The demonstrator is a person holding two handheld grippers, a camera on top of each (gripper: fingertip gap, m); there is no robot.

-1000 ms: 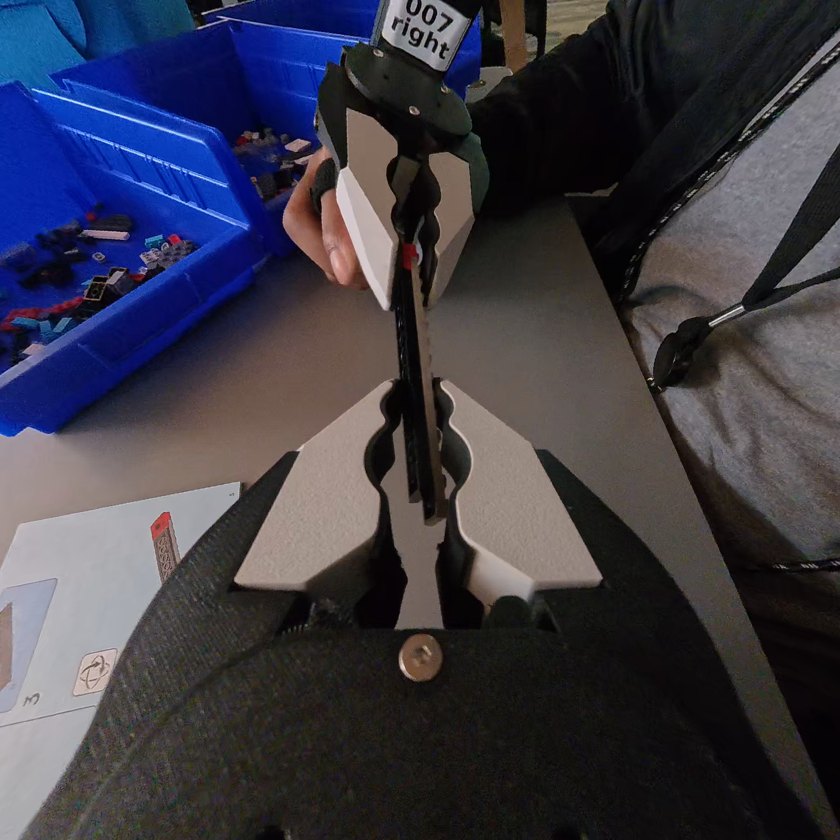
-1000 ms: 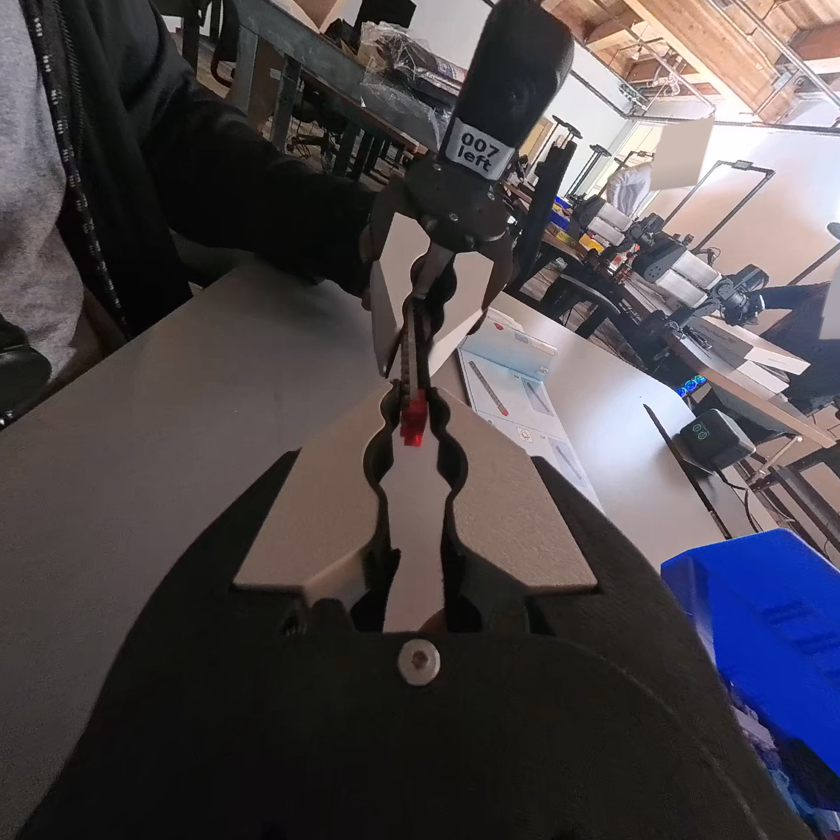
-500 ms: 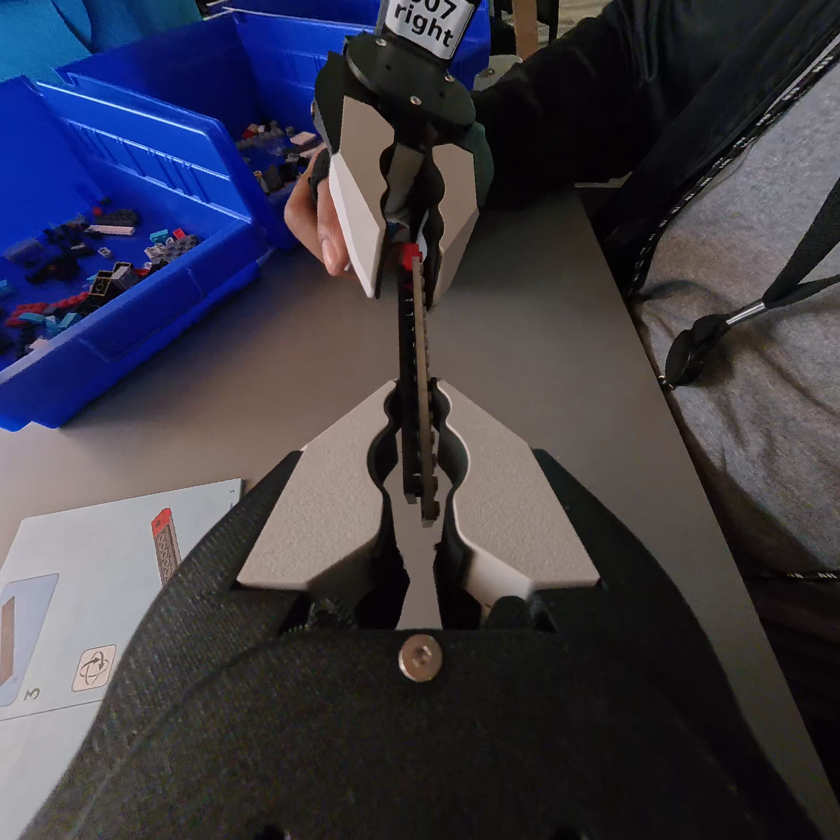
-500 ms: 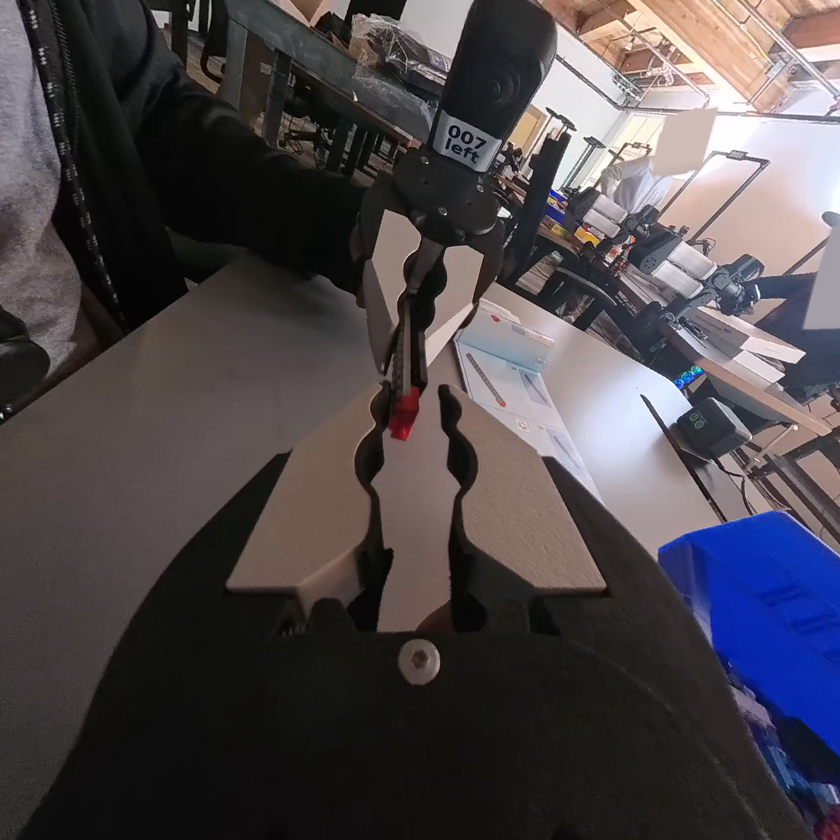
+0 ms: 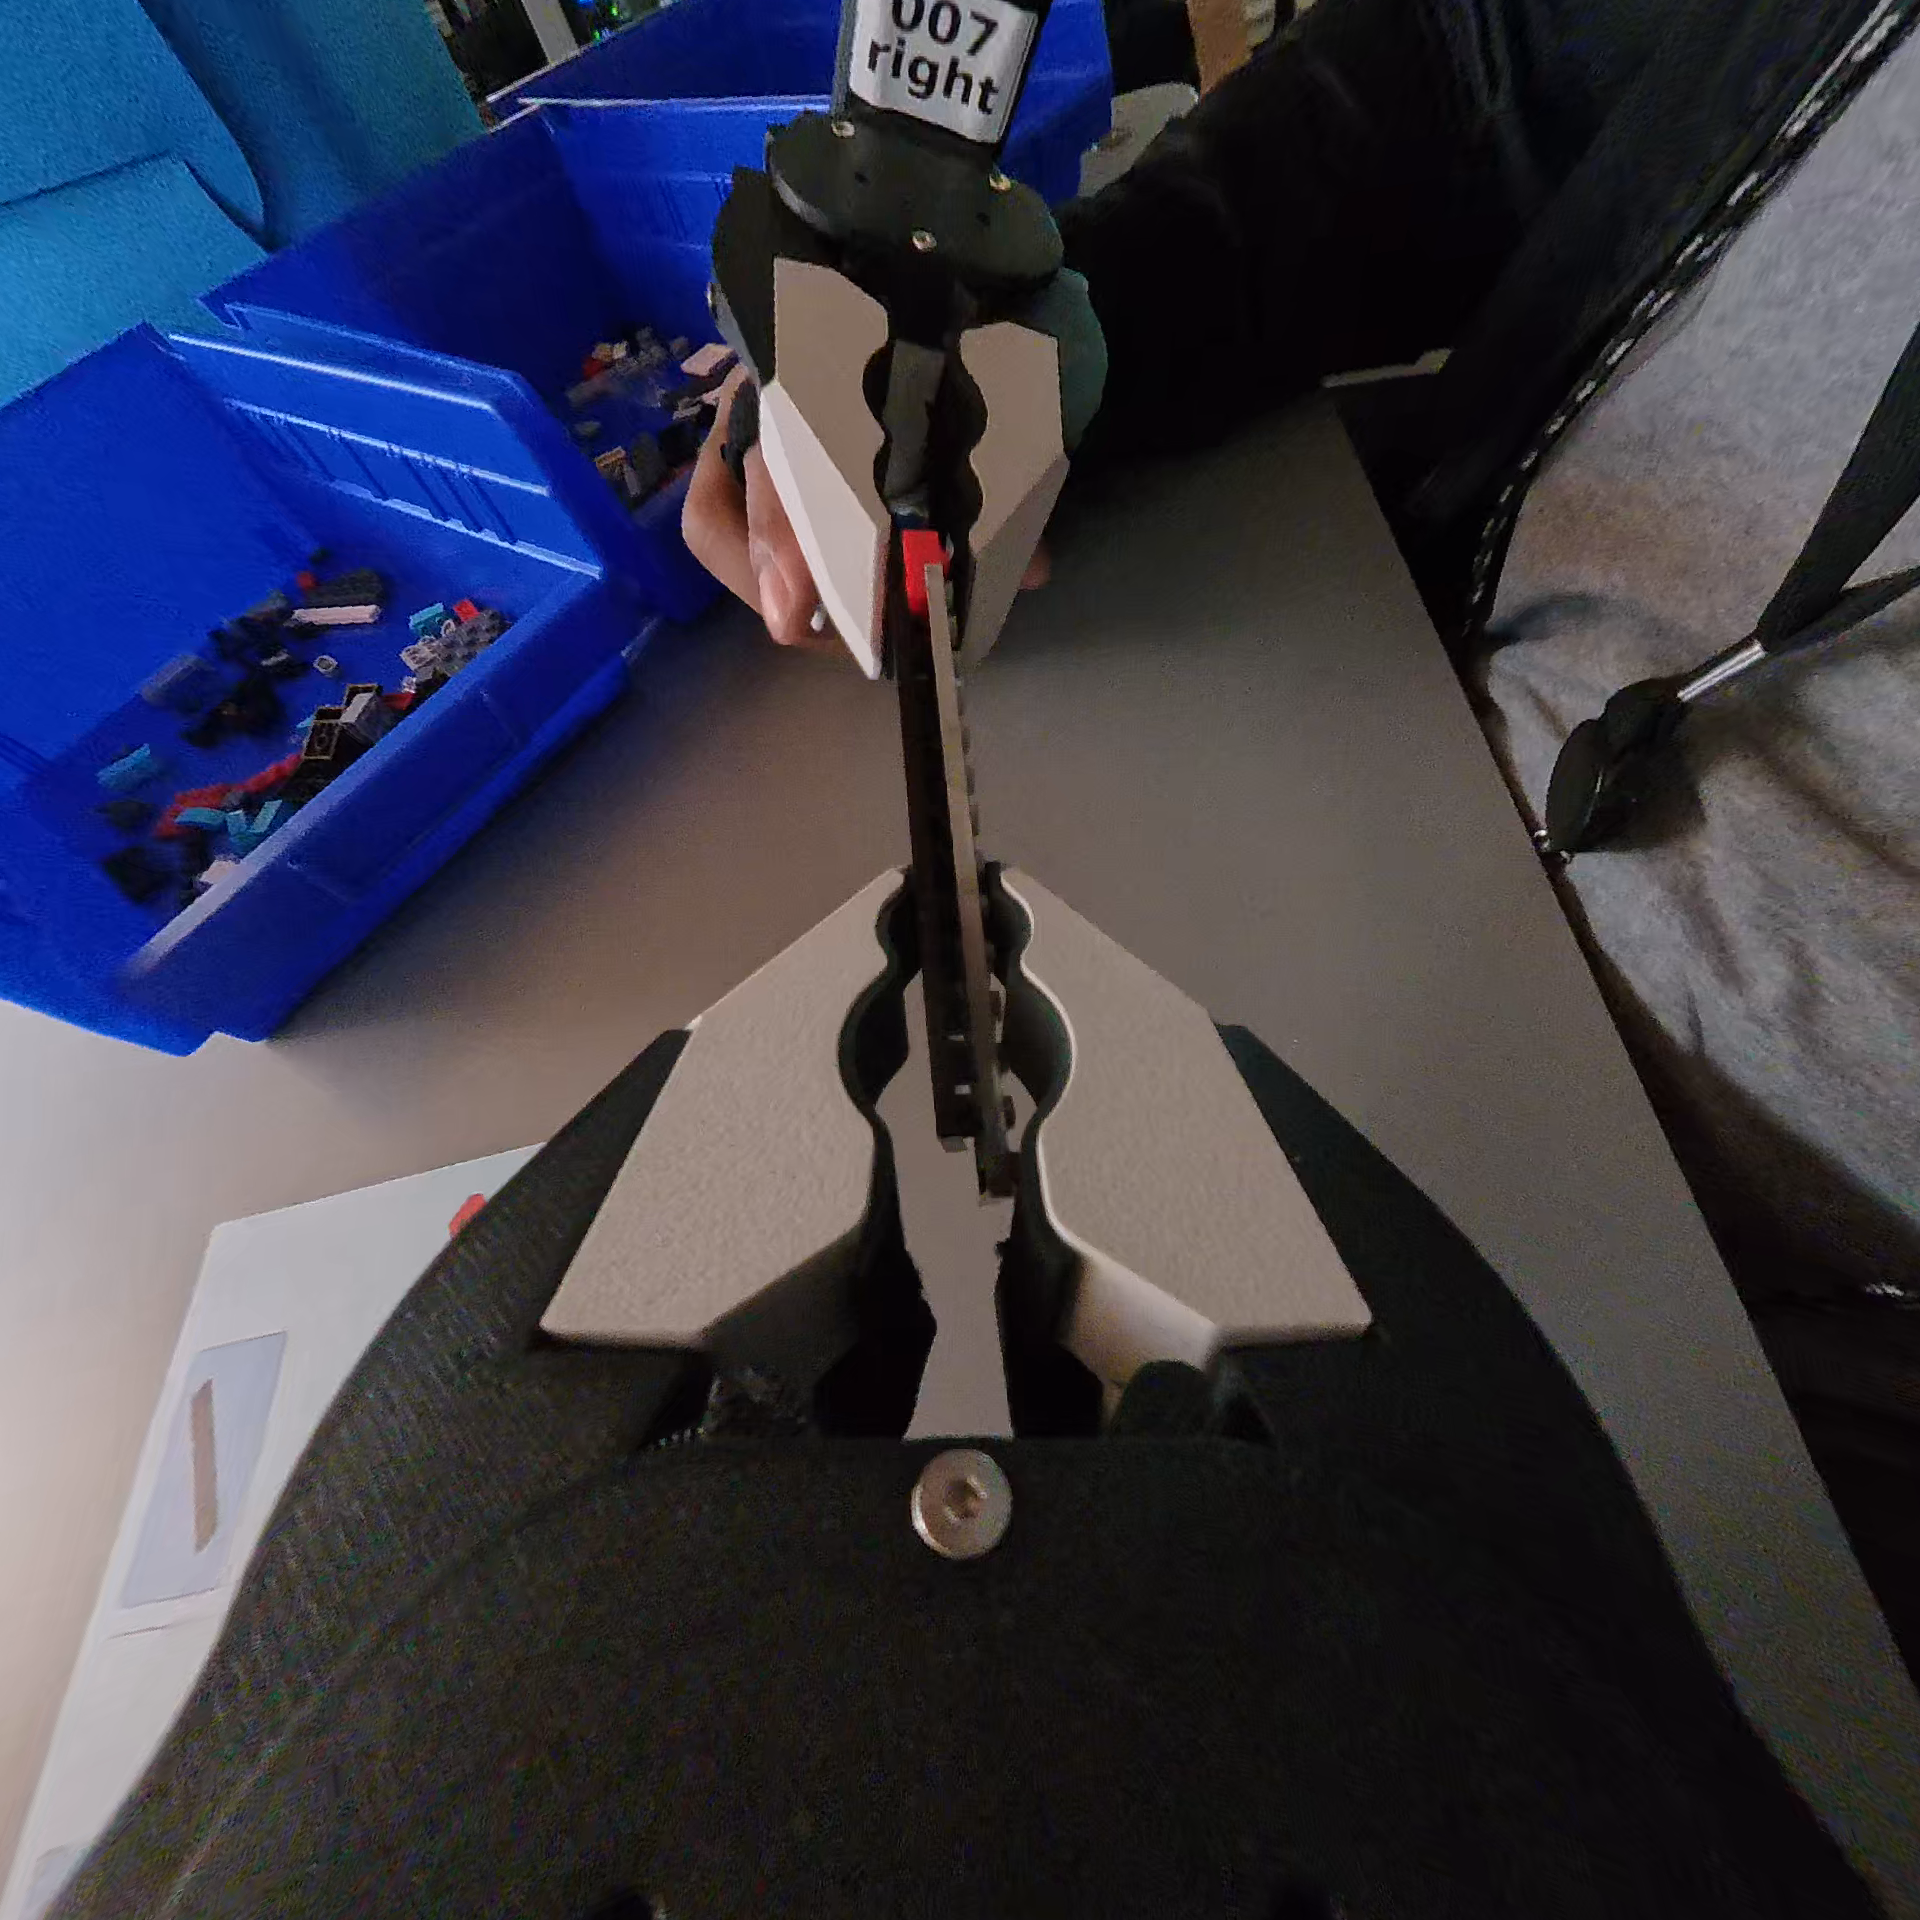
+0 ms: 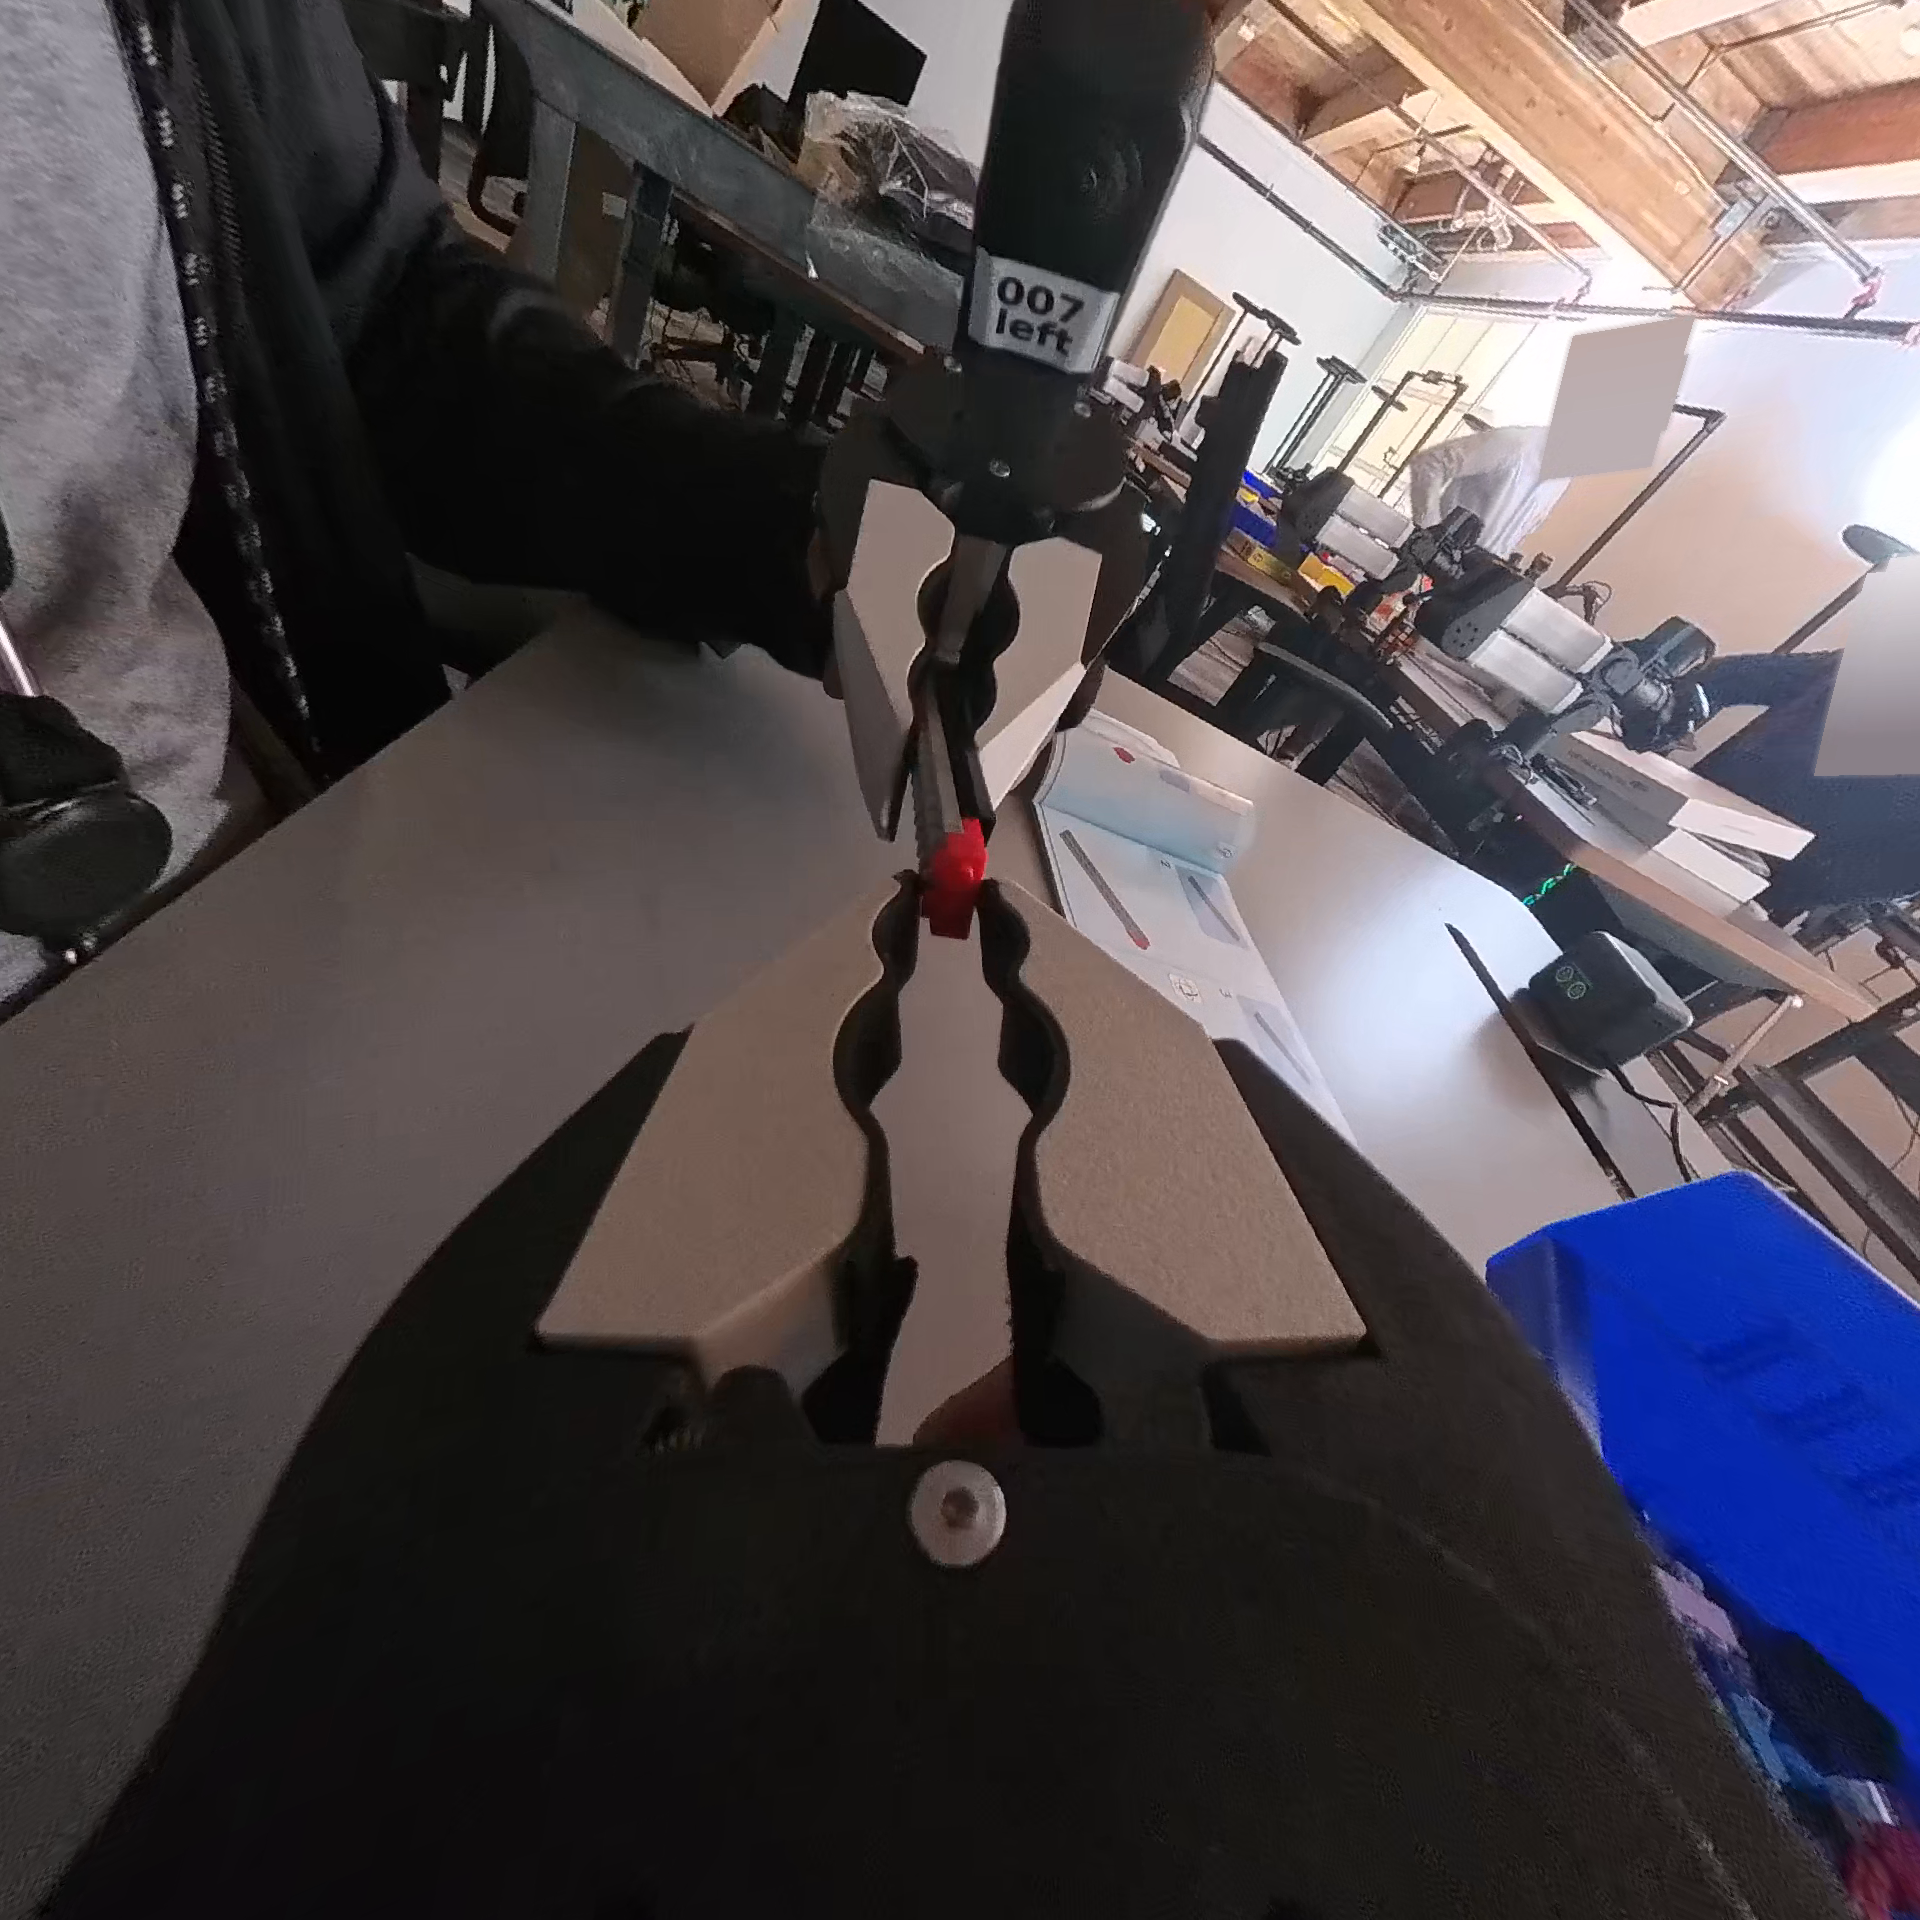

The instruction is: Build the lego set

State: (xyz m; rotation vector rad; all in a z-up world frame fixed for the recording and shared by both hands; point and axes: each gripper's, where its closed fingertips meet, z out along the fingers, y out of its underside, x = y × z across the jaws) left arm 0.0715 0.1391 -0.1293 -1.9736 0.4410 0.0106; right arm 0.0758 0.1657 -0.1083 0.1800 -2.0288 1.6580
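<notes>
My left gripper [image 5: 948,883] is shut on a long black and grey lego strip [image 5: 940,748] and holds it above the grey table [image 5: 1195,831], pointing away from me. A small red brick [image 5: 916,571] sits at the strip's far end. My right gripper [image 5: 925,655] faces the left one, and its fingertips close on that red brick. In the right wrist view the red brick [image 6: 951,883] sits between the tips of my right gripper [image 6: 951,891]. The strip [image 6: 945,769] runs back from it into the left gripper [image 6: 935,805].
Two blue bins [image 5: 364,623] with several loose lego pieces stand at the far left; one shows in the right wrist view [image 6: 1714,1403]. The instruction booklet [image 5: 260,1351] lies at the near left. The person's torso [image 5: 1714,935] is along the table's right edge.
My right gripper's jaws stood wider apart half a second ago; now they have closed in on the red brick. The strip stays held in the left gripper.
</notes>
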